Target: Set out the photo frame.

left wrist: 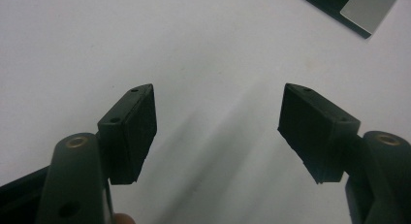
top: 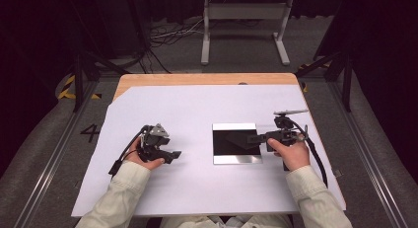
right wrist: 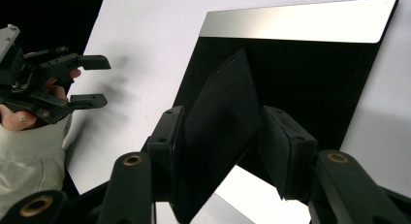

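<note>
Right of centre on the white paper sheet (top: 197, 188) covering the wooden table (top: 197, 79), lies flat a glossy square mirror-like plate (top: 236, 159) with pale bands along 2 edges. Above it, clamped between the 2 pads of the right gripper (right wrist: 223, 132), hangs a thin matte black card (right wrist: 220, 103), tilted steeply, far corner out over the dark middle of the plate; cannot tell whether that corner touches. Well apart to the left, rests low on the sheet the left gripper (left wrist: 218, 132), jaws spread wide, holding nothing. Looks like the handling step with the card at the plate. Next calls for a firm pinch, a slow level of the card, and no scraping across the shiny face.
</note>
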`<state>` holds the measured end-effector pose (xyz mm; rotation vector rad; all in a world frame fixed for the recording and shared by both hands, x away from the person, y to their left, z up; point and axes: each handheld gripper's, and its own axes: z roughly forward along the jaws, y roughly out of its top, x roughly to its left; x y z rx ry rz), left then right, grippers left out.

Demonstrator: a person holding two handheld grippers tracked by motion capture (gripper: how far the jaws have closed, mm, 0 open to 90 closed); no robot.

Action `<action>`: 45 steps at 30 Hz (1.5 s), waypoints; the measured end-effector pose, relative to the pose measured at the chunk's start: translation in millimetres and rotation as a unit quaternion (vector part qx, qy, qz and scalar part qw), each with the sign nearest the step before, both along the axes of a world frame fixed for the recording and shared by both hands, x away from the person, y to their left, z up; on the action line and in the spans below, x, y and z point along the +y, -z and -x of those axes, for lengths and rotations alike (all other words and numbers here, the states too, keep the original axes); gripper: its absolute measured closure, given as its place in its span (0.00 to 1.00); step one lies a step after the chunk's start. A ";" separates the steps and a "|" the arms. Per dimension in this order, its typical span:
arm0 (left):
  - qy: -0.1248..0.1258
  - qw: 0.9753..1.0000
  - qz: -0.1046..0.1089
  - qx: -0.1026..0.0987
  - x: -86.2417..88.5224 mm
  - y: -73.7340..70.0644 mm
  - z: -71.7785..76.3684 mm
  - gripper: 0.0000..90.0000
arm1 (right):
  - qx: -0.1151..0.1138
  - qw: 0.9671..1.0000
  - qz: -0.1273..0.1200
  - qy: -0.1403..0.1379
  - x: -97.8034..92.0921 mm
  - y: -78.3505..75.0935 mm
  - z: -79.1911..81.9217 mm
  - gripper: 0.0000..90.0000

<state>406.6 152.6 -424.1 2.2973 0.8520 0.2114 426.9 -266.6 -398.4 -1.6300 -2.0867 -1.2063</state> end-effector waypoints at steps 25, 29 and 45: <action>0.003 1.000 -0.001 -0.001 -1.7 0.9 0.6 0.34 | 0.019 1.000 -0.019 -0.003 4.8 4.6 -3.6 0.67; 0.004 1.000 -0.002 -0.001 -1.8 0.5 0.8 0.34 | 0.017 1.000 -0.019 -0.001 5.1 3.5 -2.5 0.68; 0.004 1.000 -0.001 -0.001 -1.9 0.5 0.9 0.34 | -0.010 1.000 -0.017 -0.018 7.6 -2.7 3.7 0.73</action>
